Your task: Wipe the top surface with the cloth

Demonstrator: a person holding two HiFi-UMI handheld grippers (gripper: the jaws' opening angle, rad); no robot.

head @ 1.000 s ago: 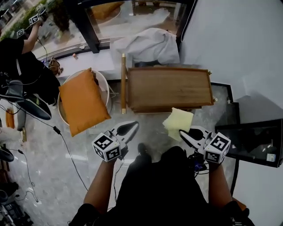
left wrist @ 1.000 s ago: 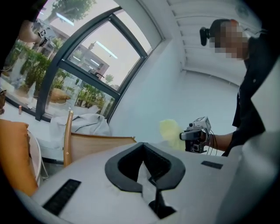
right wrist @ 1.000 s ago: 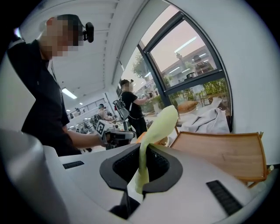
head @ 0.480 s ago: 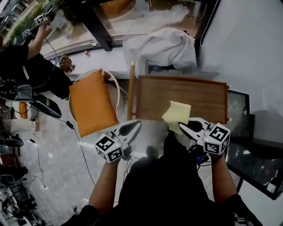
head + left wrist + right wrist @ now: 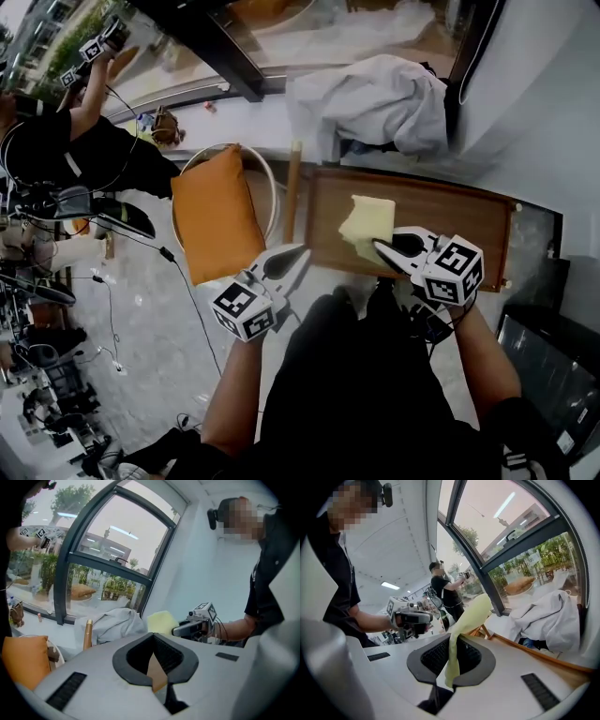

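Daylight from a tall window (image 5: 309,37) falls on a small wooden tabletop (image 5: 450,225) with a crumpled white sheet (image 5: 375,103) heaped just beyond its far edge. The right tool (image 5: 382,249) has its jaws closed on one corner of the yellow cloth (image 5: 367,223); the rest of it stands out ahead of the tips over the left part of the tabletop, close to the near edge. Whether the fabric already touches the wood cannot be told from above. The left tool (image 5: 298,255) hangs off the near left corner, tips together and nothing between them. This looks like the very start of the wipe: the cloth has been brought over the surface, and no stroke can be judged made. The next move probably calls for lowering the wrist so the loose fabric lies flat, then drawing it across toward the right edge, where most of the bare wood lies. Room is good to the right and toward the far edge. On the left a wooden post (image 5: 292,192) stands just beside the left edge, with an orange cushion (image 5: 217,225) on a round chair (image 5: 272,187) past it, so strokes that way should stop short. Another person (image 5: 56,150) is working well apart at the far left.
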